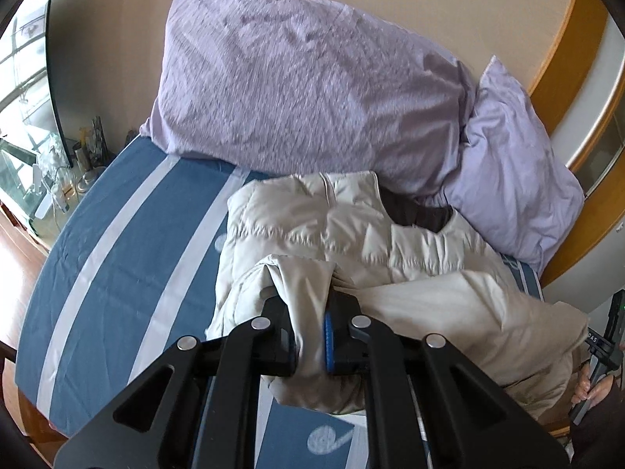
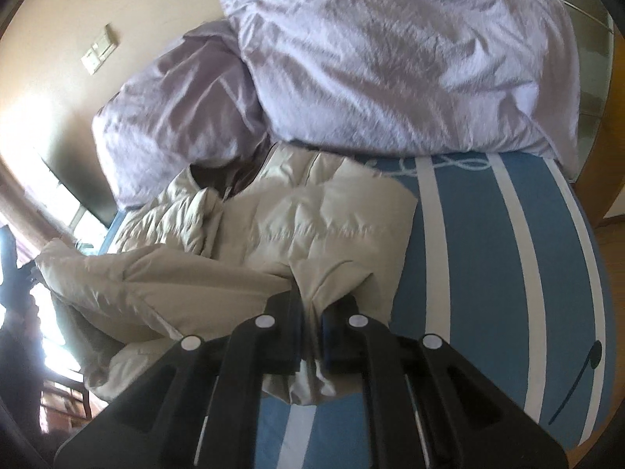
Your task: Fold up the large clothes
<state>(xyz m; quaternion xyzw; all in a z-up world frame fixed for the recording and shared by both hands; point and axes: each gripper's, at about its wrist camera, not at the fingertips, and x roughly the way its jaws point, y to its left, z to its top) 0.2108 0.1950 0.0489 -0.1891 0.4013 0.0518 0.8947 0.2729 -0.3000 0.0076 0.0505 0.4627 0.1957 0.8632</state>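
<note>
Right gripper (image 2: 311, 312) clamped on beige puffer jacket (image 2: 250, 242) hem, striped blue sheet (image 2: 480, 258) beneath – lilac pillows (image 2: 390, 58) behind

Hardly any lettering can be read; in the left wrist view, at about four o'clock near the edge, the small white letters "DAS" are seen on a black gripper handle (image 1: 601, 346) held by a hand (image 1: 591, 389); whether these letters are part of a longer word cannot be told; on the blue striped bedsheet (image 1: 129, 242) a white swirl motif is printed at about six o'clock, but it is no legible text; in the right wrist view nothing can be read.
</note>
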